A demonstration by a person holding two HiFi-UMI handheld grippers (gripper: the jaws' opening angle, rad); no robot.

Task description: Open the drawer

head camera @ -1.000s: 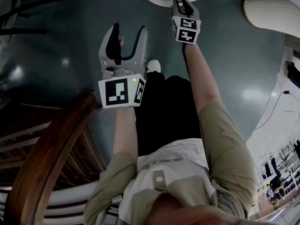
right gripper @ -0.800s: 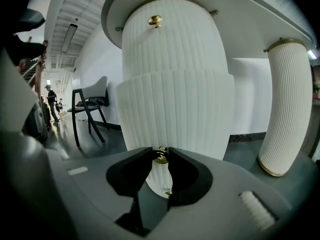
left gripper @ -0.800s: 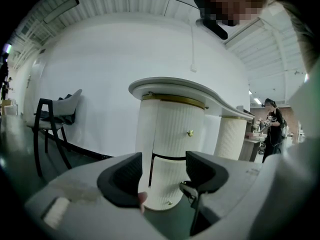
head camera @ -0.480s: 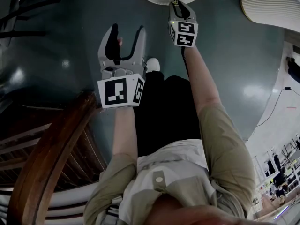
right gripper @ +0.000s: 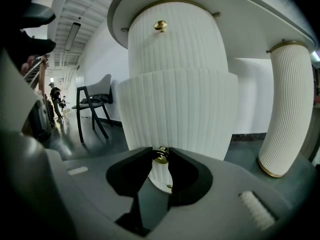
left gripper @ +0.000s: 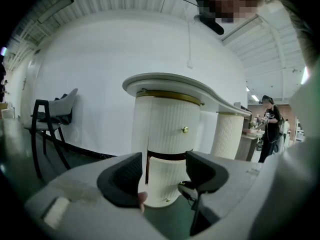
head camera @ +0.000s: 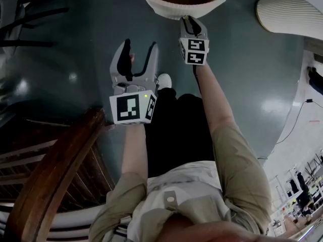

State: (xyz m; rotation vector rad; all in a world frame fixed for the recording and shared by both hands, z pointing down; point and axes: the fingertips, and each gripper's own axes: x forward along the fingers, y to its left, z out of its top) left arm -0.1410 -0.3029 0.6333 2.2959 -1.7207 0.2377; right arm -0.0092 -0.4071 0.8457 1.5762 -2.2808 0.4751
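Observation:
A white ribbed cabinet [left gripper: 167, 134] stands under a curved counter. Its middle drawer [right gripper: 180, 109] juts out from the body; in the head view the drawer [head camera: 180, 8] shows its brown inside at the top edge. My right gripper [right gripper: 160, 156] is shut on the drawer's brass knob [right gripper: 160, 154]; in the head view this right gripper [head camera: 191, 22] sits at the drawer front. The left gripper [head camera: 137, 54] hangs back to the left, open, nothing between its fingers. From the left gripper [left gripper: 162, 176] view, a dark gap shows below the top drawer's knob [left gripper: 185, 129].
A white ribbed column [head camera: 290, 14] stands right of the cabinet. A dark chair [left gripper: 52, 119] is off to the left, by the wall. A curved wooden rail [head camera: 55, 170] lies at my lower left. A person [left gripper: 270, 126] stands far off at the right.
The right gripper has drawn back toward me with the knob, and the drawer has slid further out, now showing its brown inside. The left gripper has stayed where it was.

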